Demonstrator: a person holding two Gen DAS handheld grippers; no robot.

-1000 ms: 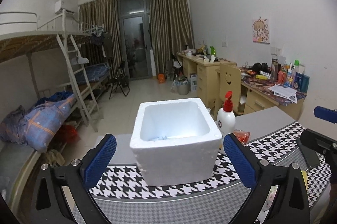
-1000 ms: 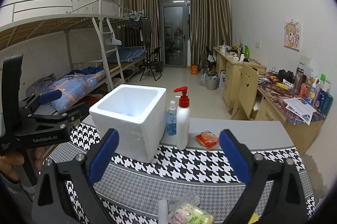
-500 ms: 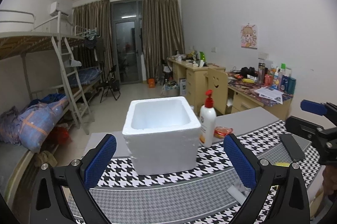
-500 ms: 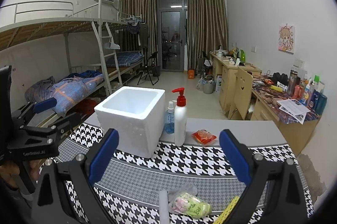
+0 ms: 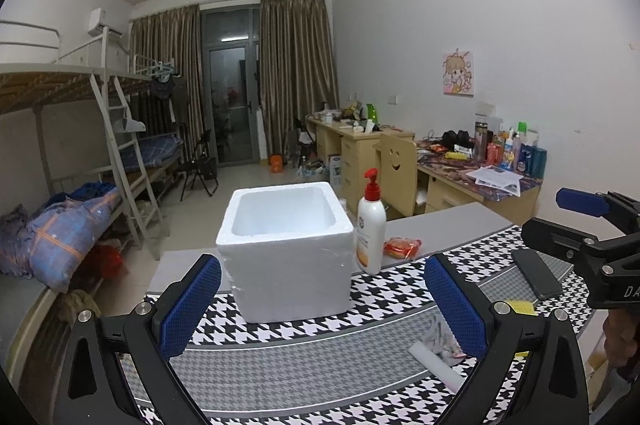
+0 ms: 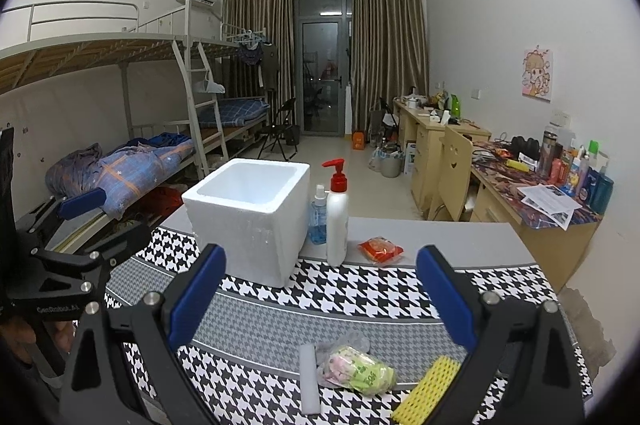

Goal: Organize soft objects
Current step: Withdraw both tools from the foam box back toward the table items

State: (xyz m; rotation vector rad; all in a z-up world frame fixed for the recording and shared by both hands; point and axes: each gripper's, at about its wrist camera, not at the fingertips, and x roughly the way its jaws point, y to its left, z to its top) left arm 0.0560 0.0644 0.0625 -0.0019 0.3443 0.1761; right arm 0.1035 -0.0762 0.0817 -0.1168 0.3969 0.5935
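Note:
A white foam box (image 5: 286,249) stands open-topped and upright on the houndstooth table mat (image 5: 280,377). My left gripper (image 5: 322,301) hovers open in front of it, holding nothing. In the right wrist view the foam box (image 6: 248,217) sits left of centre, and my right gripper (image 6: 322,295) is open and empty above the mat's near part. Below it lie a plastic bag with a soft pink-green bundle (image 6: 356,369), a white foam strip (image 6: 310,379) and a yellow foam net (image 6: 426,393). A red snack packet (image 6: 380,250) lies beyond, at the mat's far edge.
A red-pump lotion bottle (image 6: 337,221) and a small blue bottle (image 6: 318,217) stand right of the box. A dark phone (image 5: 536,273) lies on the mat at the right. Behind the table are bunk beds (image 6: 120,153) on the left and desks (image 6: 440,145) on the right.
Both grippers have drawn back toward the table's near side. The box looks smaller, and the bag, foam strip and yellow net have come into view. Both stay open.

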